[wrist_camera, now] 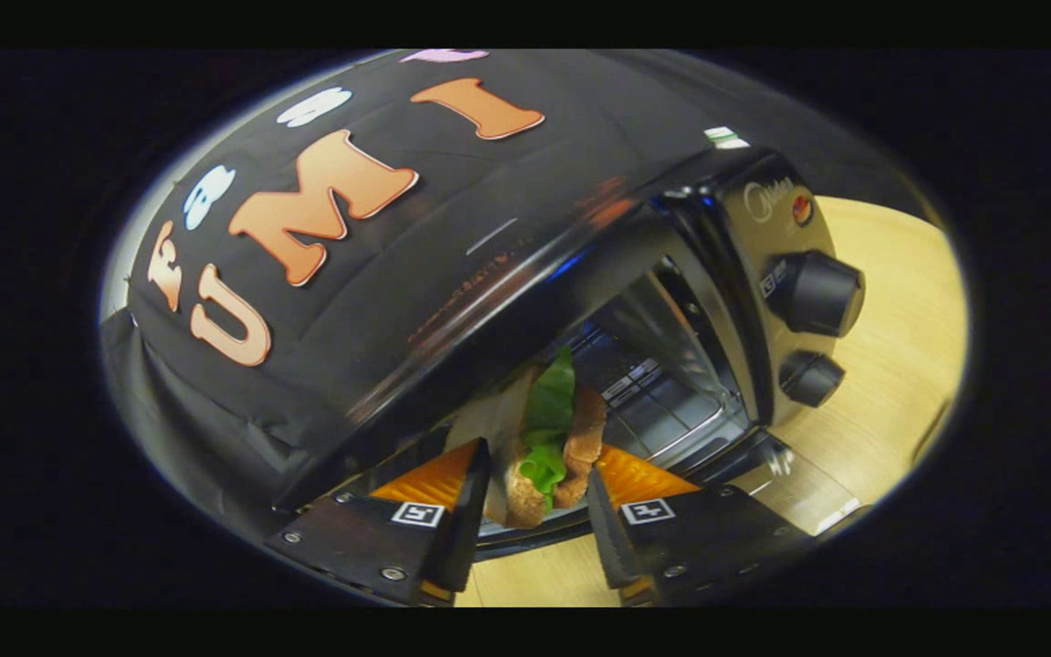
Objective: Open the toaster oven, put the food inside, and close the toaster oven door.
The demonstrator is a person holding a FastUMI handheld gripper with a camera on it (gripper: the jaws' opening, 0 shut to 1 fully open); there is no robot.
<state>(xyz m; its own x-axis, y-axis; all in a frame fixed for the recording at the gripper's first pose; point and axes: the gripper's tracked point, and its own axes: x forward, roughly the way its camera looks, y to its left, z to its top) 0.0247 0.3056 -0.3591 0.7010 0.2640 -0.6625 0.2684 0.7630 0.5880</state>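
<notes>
A sandwich [544,447] is pinched between the fingers of the hand-held gripper [539,511], both pressing on its bread sides. It is held at the mouth of the open oven [507,301], above the lowered door [799,488]. The rack [662,401] lies just beyond. The sandwich is best carried fully over the rack, kept level, clear of the opening's top edge, before the grip is eased.
</notes>
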